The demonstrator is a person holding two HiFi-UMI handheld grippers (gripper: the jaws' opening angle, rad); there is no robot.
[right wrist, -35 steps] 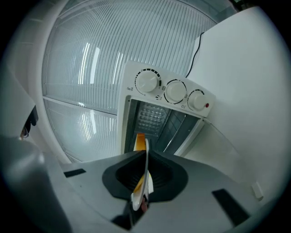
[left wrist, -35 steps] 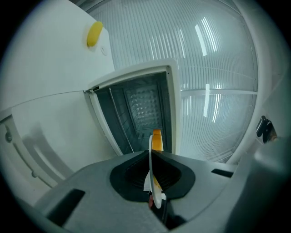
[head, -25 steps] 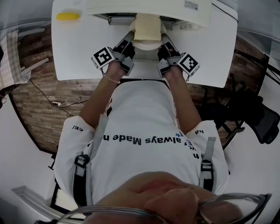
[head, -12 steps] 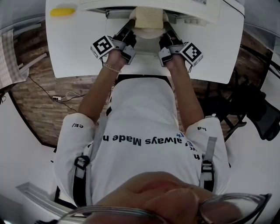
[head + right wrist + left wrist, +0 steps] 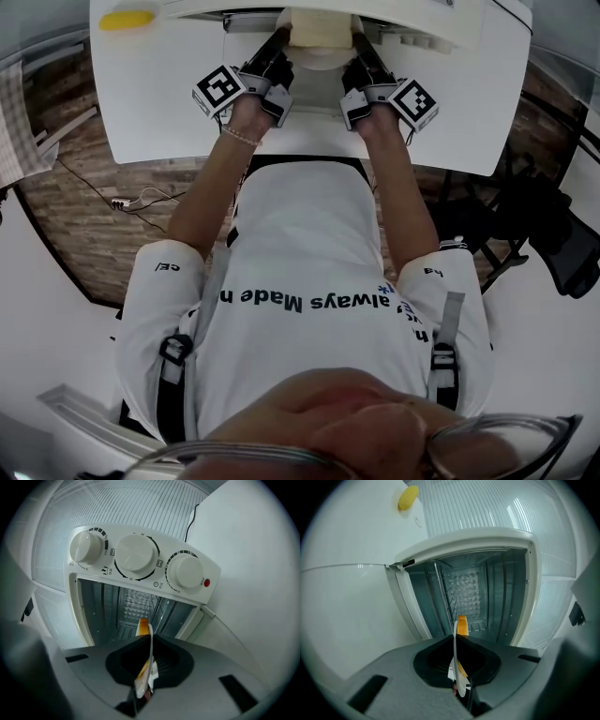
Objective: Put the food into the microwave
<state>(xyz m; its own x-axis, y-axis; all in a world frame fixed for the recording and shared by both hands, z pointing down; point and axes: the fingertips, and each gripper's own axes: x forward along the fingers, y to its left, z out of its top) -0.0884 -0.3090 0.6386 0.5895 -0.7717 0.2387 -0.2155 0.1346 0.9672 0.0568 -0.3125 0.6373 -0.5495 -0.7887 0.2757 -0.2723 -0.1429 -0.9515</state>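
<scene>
A cream block of food (image 5: 319,26) rests on a white plate (image 5: 320,59) at the mouth of the white microwave (image 5: 412,21). My left gripper (image 5: 274,64) is shut on the plate's left rim and my right gripper (image 5: 360,64) on its right rim. In the left gripper view the plate rim (image 5: 455,656) runs edge-on through the left gripper (image 5: 457,670), with an orange strip (image 5: 462,626) beyond it and the open cavity (image 5: 478,592) ahead. The right gripper view shows the same: plate rim (image 5: 150,641) in the right gripper (image 5: 145,667), cavity (image 5: 133,609) behind.
A yellow object (image 5: 127,18) lies on the white table (image 5: 159,103) at the far left, also the yellow object (image 5: 408,498). Three white knobs (image 5: 137,554) line the microwave's control panel. Its open door (image 5: 243,639) lies beside the plate's path.
Both grippers have carried the plate and food forward, away from the person, so the food sits further under the microwave's top edge.
</scene>
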